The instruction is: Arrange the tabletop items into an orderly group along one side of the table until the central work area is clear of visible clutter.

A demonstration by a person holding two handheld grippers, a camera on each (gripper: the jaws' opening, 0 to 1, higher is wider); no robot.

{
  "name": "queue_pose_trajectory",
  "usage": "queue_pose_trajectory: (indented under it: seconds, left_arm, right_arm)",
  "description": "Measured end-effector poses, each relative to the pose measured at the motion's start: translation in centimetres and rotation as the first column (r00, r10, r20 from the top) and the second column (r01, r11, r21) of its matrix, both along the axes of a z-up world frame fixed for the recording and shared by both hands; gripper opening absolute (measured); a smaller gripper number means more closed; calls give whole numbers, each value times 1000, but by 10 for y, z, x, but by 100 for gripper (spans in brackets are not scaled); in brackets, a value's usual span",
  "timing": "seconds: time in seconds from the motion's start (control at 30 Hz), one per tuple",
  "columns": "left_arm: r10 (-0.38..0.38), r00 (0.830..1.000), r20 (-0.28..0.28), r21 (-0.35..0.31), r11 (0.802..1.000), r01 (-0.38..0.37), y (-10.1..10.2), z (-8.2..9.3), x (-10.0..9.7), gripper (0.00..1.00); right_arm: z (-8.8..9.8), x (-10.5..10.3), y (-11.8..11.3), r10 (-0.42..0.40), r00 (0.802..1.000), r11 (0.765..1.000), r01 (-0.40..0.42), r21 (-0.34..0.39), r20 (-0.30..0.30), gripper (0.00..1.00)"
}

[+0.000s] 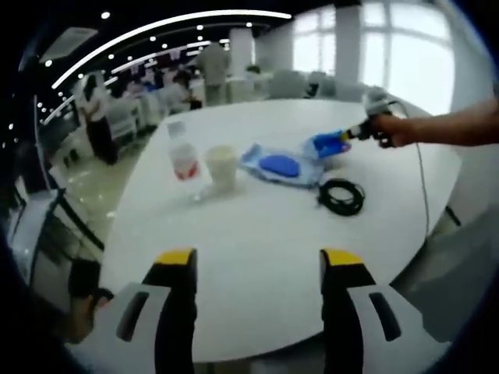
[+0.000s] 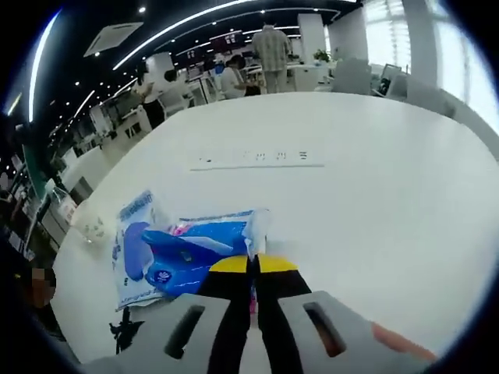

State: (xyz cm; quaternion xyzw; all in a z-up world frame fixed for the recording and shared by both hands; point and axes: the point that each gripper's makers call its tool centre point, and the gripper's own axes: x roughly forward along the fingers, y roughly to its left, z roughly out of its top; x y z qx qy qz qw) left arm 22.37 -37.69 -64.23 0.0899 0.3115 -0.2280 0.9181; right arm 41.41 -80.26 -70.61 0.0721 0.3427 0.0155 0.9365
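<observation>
On the white table (image 1: 257,234) lie a flat blue-and-white packet (image 1: 277,165), a white cup (image 1: 221,165), a clear bottle with a red label (image 1: 183,160) and a coiled black cable (image 1: 341,196). My right gripper (image 1: 348,135) comes in from the right, held by a hand, and is shut on a smaller blue packet (image 1: 326,144). In the right gripper view that gripper (image 2: 253,266) pinches the white edge of the blue packet (image 2: 195,249), which partly overlaps the flat packet (image 2: 131,249). My left gripper (image 1: 258,261) hovers open over the table's near part, holding nothing.
The cup (image 2: 92,226) and the cable (image 2: 125,331) sit at the left of the right gripper view. A long slot strip (image 2: 257,160) crosses the table's middle. People and desks fill the office beyond the far edge.
</observation>
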Motion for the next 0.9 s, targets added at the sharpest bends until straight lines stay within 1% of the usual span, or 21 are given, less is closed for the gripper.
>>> queue_pose_trajectory:
  seconds: [0.17,0.33,0.37,0.5,0.63,0.9]
  left_arm:
    - [7,1000,3,0,1000,-7,2,2,0,60]
    - [15,1000,2,-5,1000,-15,3,3,1,60]
    - [15,1000,1,-3,1000,-15,3,3,1,60]
    - [7,1000,-5,7,1000,-7,2,2,-1,60]
    - [5,1000,-7,13,1000,-5,2,2,-1,60]
    - [14,1000,-11,22,1000,-14,4,0,1,60]
  right_arm:
    - [6,-6,-21,-29,1000,1000,29,-8,3,0]
    - [8,-9,-39,-35,999,999,35,-24,-2,0]
    - [6,-7,-44,-38,999,999,38,-25,-3,0]
    - [-2,-7,-54,-42,999,999,42,-26,-18,0]
    - [-8,-10,-58,-39,999,999,38,-37,-34,0]
    - [-22,-8,-62,-24,998,999,22,-44,-55,0]
